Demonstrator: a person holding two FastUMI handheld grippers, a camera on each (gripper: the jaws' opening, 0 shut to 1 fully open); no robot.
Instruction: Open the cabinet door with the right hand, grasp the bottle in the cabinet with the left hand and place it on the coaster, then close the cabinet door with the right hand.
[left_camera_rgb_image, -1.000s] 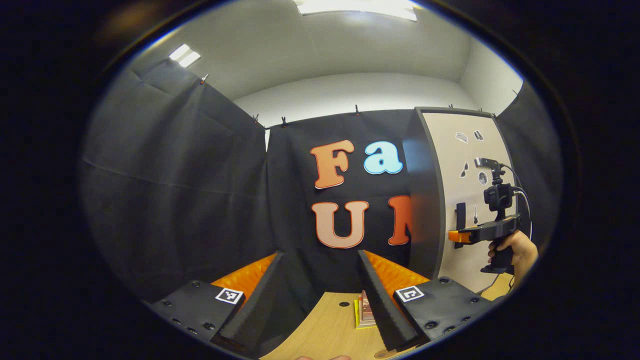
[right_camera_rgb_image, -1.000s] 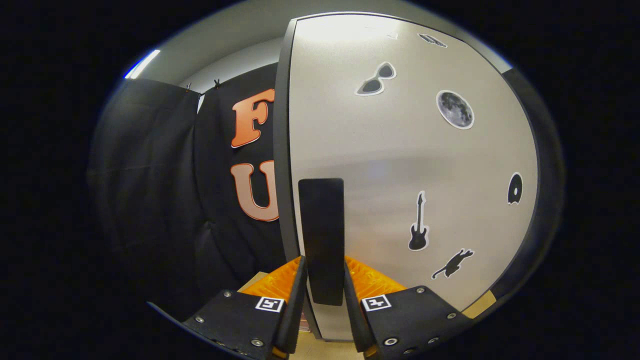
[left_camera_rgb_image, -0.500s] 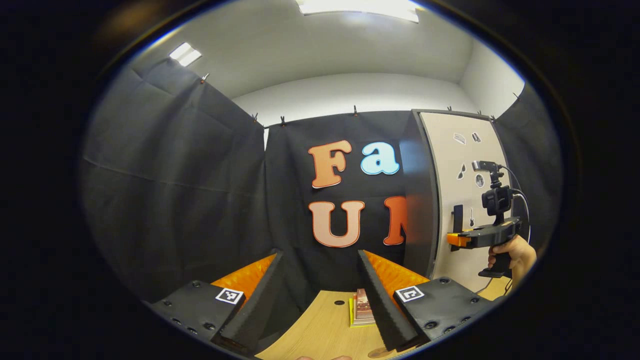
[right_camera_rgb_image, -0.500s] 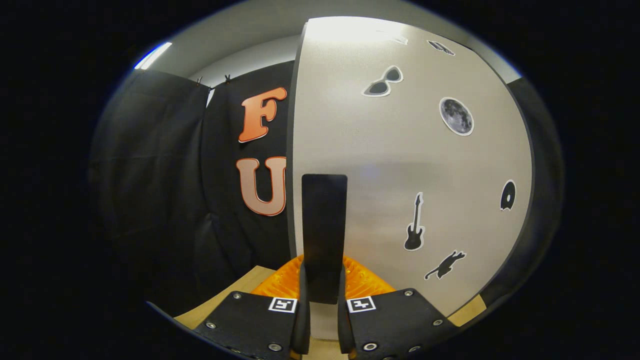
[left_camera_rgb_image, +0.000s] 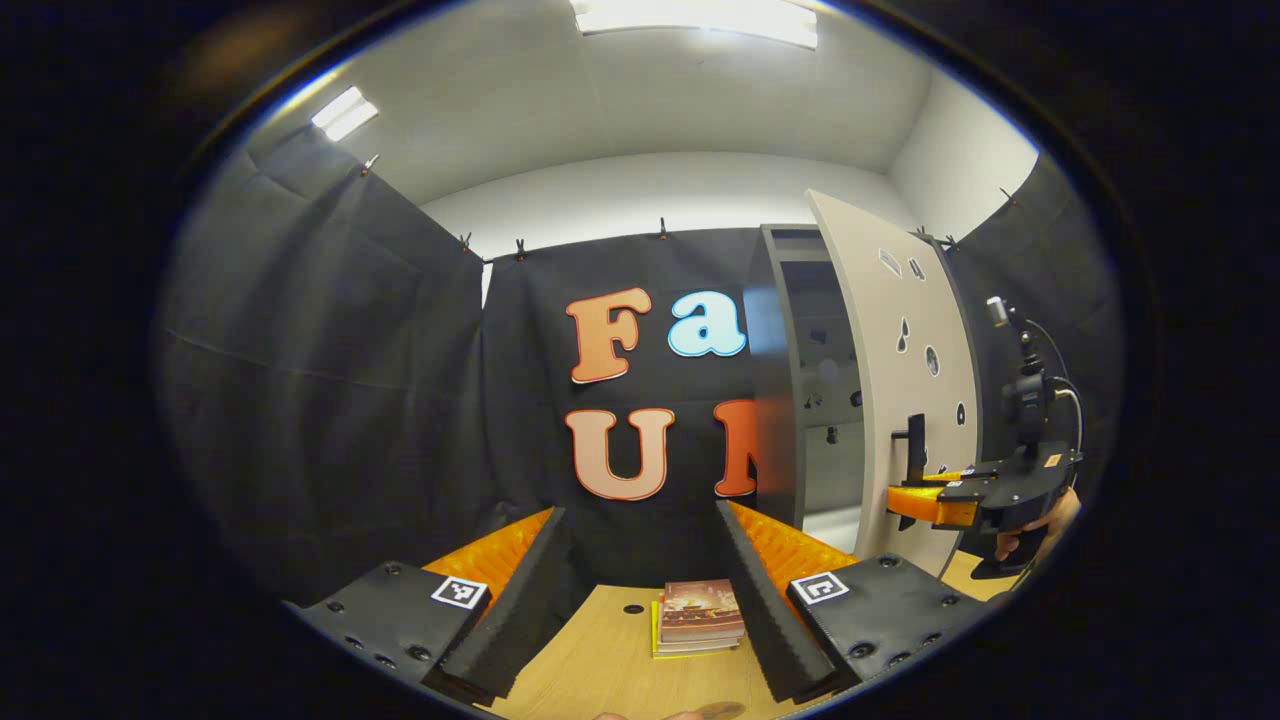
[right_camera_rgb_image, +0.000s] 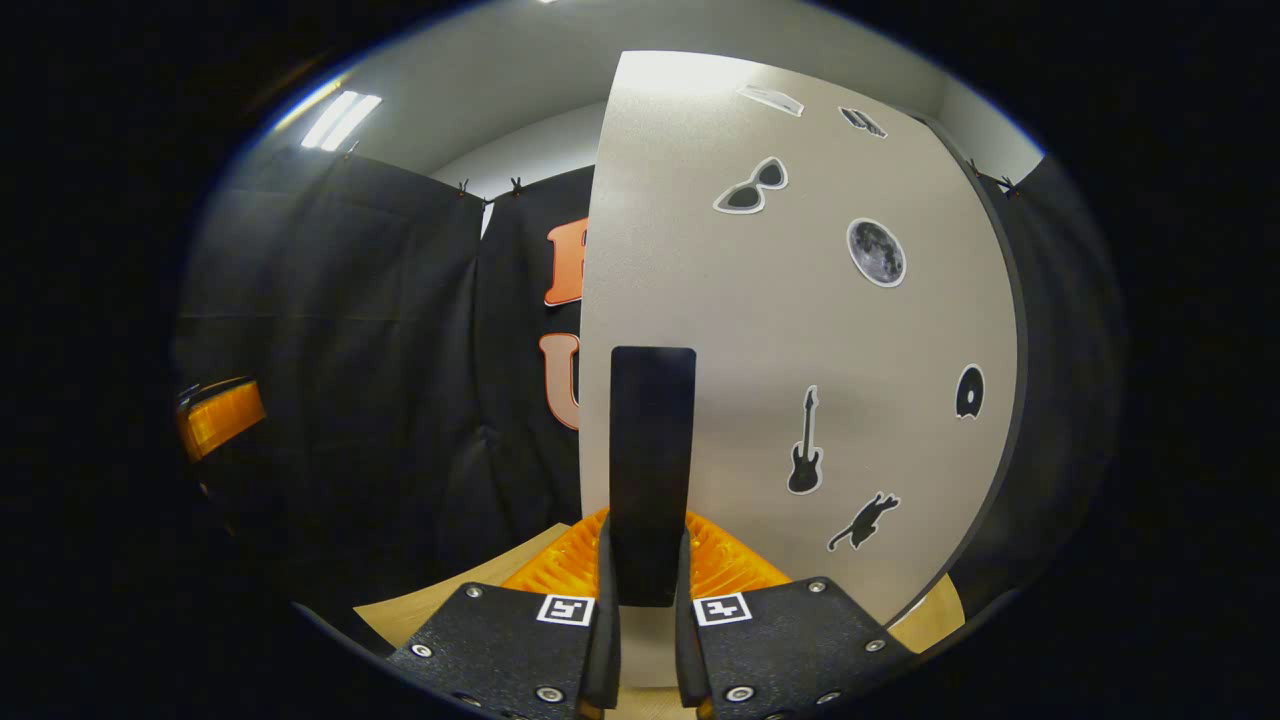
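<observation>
The right gripper (right_camera_rgb_image: 648, 590) was clamped on the black handle (right_camera_rgb_image: 652, 470) of the cabinet door (right_camera_rgb_image: 800, 330), both fingers pressed to its sides, which is how the door came to stand partly swung out from the cabinet (left_camera_rgb_image: 775, 400); the grip sat low on the handle, probably for a steady pull; the left gripper (left_camera_rgb_image: 640, 560) hung wide open and empty over the table (left_camera_rgb_image: 600, 670), waiting near a stack of books (left_camera_rgb_image: 698, 618); the bottle may be among the dim shapes on the shelves inside, though I could not tell; the coaster may be the brown sliver at the bottom edge.
</observation>
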